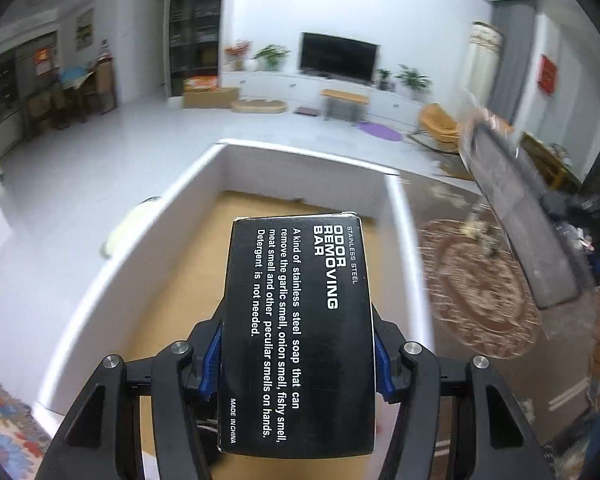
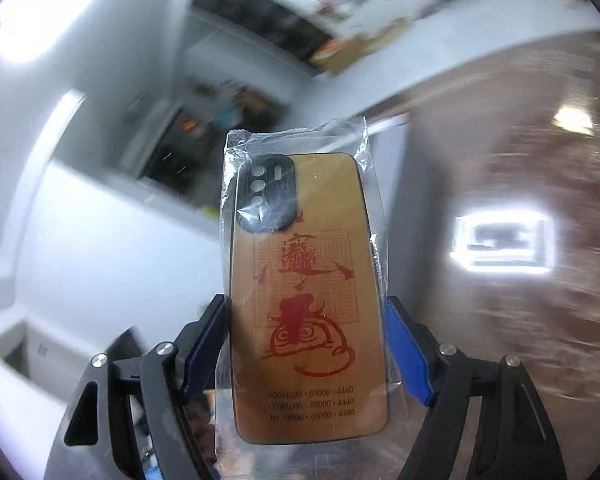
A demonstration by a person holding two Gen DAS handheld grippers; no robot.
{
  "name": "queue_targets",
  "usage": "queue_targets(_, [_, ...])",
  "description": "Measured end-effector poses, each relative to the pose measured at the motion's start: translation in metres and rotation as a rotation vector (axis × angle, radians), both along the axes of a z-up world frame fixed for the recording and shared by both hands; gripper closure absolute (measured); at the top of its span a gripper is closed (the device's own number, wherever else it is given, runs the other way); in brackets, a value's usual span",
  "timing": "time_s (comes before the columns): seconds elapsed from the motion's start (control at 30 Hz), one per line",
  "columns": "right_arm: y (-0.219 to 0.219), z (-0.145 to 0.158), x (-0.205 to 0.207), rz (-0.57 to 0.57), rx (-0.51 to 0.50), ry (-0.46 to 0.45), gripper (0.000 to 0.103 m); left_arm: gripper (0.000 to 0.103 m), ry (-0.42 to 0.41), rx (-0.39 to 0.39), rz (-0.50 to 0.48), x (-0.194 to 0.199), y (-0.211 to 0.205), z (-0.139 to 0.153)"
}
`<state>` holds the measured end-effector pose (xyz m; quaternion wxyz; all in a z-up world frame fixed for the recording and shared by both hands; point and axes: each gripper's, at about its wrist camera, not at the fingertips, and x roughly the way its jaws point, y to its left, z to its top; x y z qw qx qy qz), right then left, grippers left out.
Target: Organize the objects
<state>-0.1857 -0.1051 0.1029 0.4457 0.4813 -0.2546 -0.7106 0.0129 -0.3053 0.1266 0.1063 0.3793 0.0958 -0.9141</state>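
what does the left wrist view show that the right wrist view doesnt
Only the left wrist view: the left gripper shut on a black odor removing bar box, held above an open white bin with a tan floor.

Only the right wrist view: the printed face of the bagged yellow phone case clamped in the right gripper.

Both: the phone case, seen from its grey side on the left view's right edge, and the patterned rug.

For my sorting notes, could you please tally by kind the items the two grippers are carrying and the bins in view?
Black boxes: 1, the odor removing bar box clamped in the left gripper.
Phone cases in clear bags: 1, the phone case in the right gripper.
White bins: 1, the bin below the box.
Total: 3
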Motion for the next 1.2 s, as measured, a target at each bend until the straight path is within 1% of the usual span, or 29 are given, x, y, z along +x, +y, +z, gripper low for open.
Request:
queue_targets(0.07, [-0.052, 0.004, 0.004, 0.059, 0.012, 0.025, 0.027, 0.045, -0.021, -0.004, 0.042, 0.000, -0.024, -0.007])
queue_targets(0.13, [-0.100, 0.002, 0.007, 0.086, 0.055, 0.064, 0.026, 0.044, -0.067, -0.003, 0.085, -0.001, -0.045, -0.018])
queue_targets(0.17, [-0.122, -0.002, 0.007, 0.094, 0.101, 0.093, 0.025, 0.040, -0.111, -0.003, 0.114, -0.003, -0.056, -0.027])
queue_targets(0.2, [-0.142, -0.008, 0.009, 0.110, 0.160, 0.111, 0.016, 0.030, -0.156, 0.000, 0.142, -0.004, -0.063, -0.036])
queue_targets(0.23, [-0.157, -0.017, 0.012, 0.121, 0.222, 0.115, 0.012, 0.027, -0.203, 0.015, 0.175, -0.004, -0.074, -0.047])
queue_targets(0.27, [-0.165, -0.022, 0.014, 0.128, 0.250, 0.111, 0.011, 0.027, -0.228, 0.033, 0.197, -0.002, -0.081, -0.054])
queue_targets(0.33, [-0.169, -0.025, 0.024, 0.143, 0.265, 0.114, 0.011, 0.027, -0.241, 0.056, 0.215, 0.005, -0.089, -0.061])
queue_targets(0.4, [-0.160, -0.020, 0.036, 0.135, 0.280, 0.185, 0.011, 0.026, -0.230, 0.048, 0.218, 0.011, -0.089, -0.061])
queue_targets(0.43, [-0.152, -0.017, 0.040, 0.124, 0.303, 0.230, 0.011, 0.025, -0.217, 0.038, 0.221, 0.015, -0.089, -0.060])
queue_targets(0.5, [-0.137, -0.013, 0.048, 0.101, 0.333, 0.286, 0.008, 0.024, -0.182, 0.030, 0.232, 0.022, -0.085, -0.055])
queue_targets(0.57, [-0.114, -0.014, 0.052, 0.060, 0.370, 0.336, 0.006, 0.024, -0.142, 0.029, 0.241, 0.028, -0.073, -0.049])
queue_targets(0.6, [-0.113, -0.006, 0.052, 0.044, 0.388, 0.357, 0.005, 0.024, -0.123, 0.028, 0.244, 0.032, -0.063, -0.044])
queue_targets(0.63, [-0.103, -0.008, 0.052, 0.022, 0.412, 0.383, 0.005, 0.024, -0.096, 0.024, 0.239, 0.037, -0.052, -0.040])
queue_targets(0.67, [-0.084, -0.013, 0.054, -0.012, 0.454, 0.416, 0.004, 0.024, -0.077, 0.021, 0.231, 0.040, -0.045, -0.034])
queue_targets(0.7, [-0.070, -0.011, 0.058, -0.034, 0.482, 0.436, 0.004, 0.024, -0.060, 0.017, 0.219, 0.040, -0.038, -0.029])
queue_targets(0.77, [-0.035, -0.028, 0.056, -0.092, 0.562, 0.465, 0.004, 0.024, -0.022, 0.011, 0.176, 0.037, -0.015, -0.019])
queue_targets(0.87, [0.020, -0.056, 0.046, -0.175, 0.679, 0.462, 0.004, 0.024, 0.032, 0.024, 0.074, 0.027, 0.030, -0.003])
queue_targets(0.9, [0.040, -0.070, 0.040, -0.205, 0.728, 0.461, 0.004, 0.023, 0.046, 0.029, 0.040, 0.025, 0.043, 0.001])
queue_targets(0.93, [0.066, -0.083, 0.039, -0.242, 0.783, 0.458, 0.004, 0.023, 0.063, 0.032, -0.013, 0.022, 0.066, 0.007])
queue_targets(1.0, [0.108, -0.099, 0.036, -0.298, 0.851, 0.442, 0.004, 0.023, 0.081, 0.036, -0.092, 0.015, 0.100, 0.013])
queue_targets(1.03, [0.134, -0.108, 0.034, -0.331, 0.882, 0.425, 0.004, 0.023, 0.088, 0.045, -0.146, 0.009, 0.124, 0.015])
queue_targets(1.07, [0.153, -0.113, 0.032, -0.357, 0.904, 0.409, 0.004, 0.020, 0.088, 0.059, -0.185, 0.004, 0.142, 0.014])
queue_targets(1.1, [0.174, -0.119, 0.030, -0.389, 0.931, 0.389, 0.004, 0.013, 0.082, 0.076, -0.219, -0.003, 0.159, 0.011])
queue_targets(1.13, [0.190, -0.125, 0.028, -0.416, 0.953, 0.368, 0.004, 0.011, 0.072, 0.094, -0.248, -0.010, 0.174, 0.005])
queue_targets(1.2, [0.219, -0.137, 0.019, -0.459, 0.987, 0.319, 0.004, 0.010, 0.030, 0.110, -0.281, -0.032, 0.203, -0.015])
